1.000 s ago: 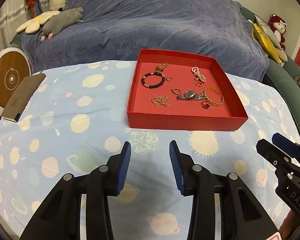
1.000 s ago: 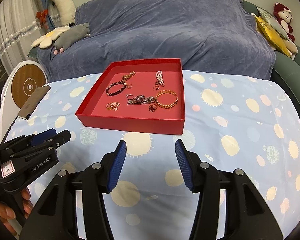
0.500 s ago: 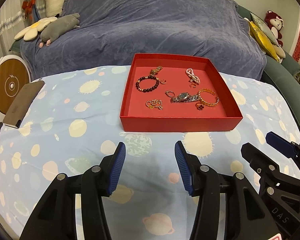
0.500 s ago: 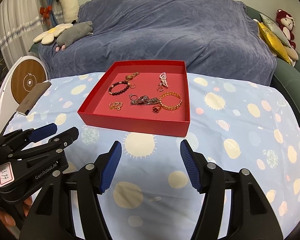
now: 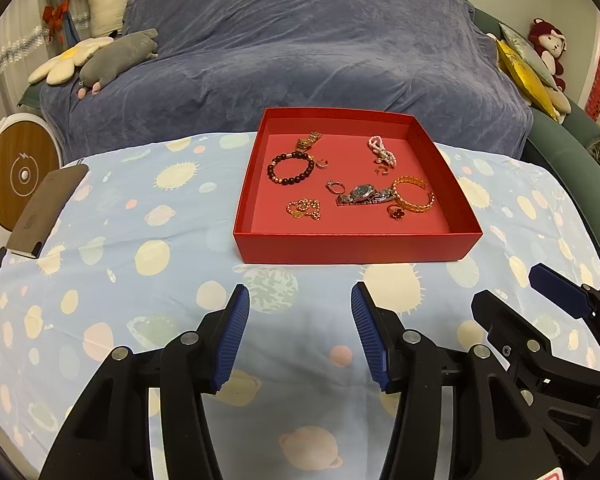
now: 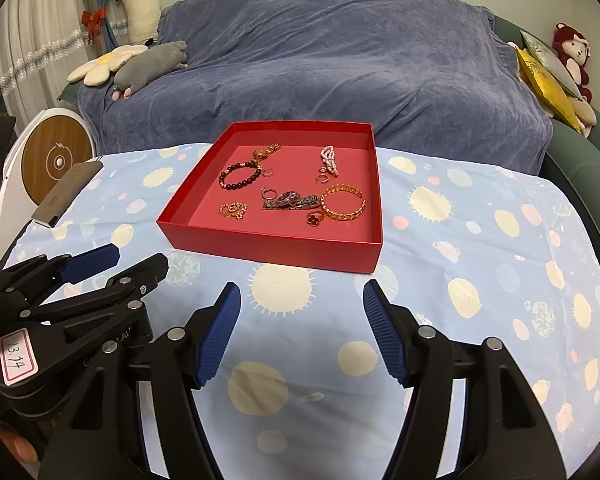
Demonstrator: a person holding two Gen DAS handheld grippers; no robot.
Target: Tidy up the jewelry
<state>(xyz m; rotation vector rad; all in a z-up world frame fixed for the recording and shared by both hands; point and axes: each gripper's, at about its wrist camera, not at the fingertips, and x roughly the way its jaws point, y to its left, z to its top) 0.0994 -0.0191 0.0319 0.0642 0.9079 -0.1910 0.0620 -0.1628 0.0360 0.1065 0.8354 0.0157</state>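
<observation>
A red tray (image 5: 356, 245) (image 6: 268, 247) sits on the blue patterned cloth and holds several pieces of jewelry: a dark bead bracelet (image 5: 290, 168) (image 6: 239, 176), a gold bangle (image 5: 414, 199) (image 6: 343, 203), a silver watch (image 5: 362, 193) (image 6: 288, 201), a pearl piece (image 5: 381, 151) (image 6: 330, 159), a gold chain (image 5: 304, 209) (image 6: 233, 210) and small rings. My left gripper (image 5: 298, 300) (image 6: 100, 270) is open and empty, short of the tray's near wall. My right gripper (image 6: 300, 298) (image 5: 540, 292) is open and empty beside it.
A dark phone-like slab (image 5: 48, 208) (image 6: 66, 192) lies at the cloth's left edge. A round wooden-faced disc (image 5: 18, 176) stands left. A sofa under a blue-grey cover (image 5: 300, 60) is behind, with plush toys (image 5: 112, 56) and yellow cushions (image 5: 524, 72).
Both grippers have drawn back and risen from the tray, which looks smaller and farther. Both jaws have opened wider. The jewelry has not moved.
</observation>
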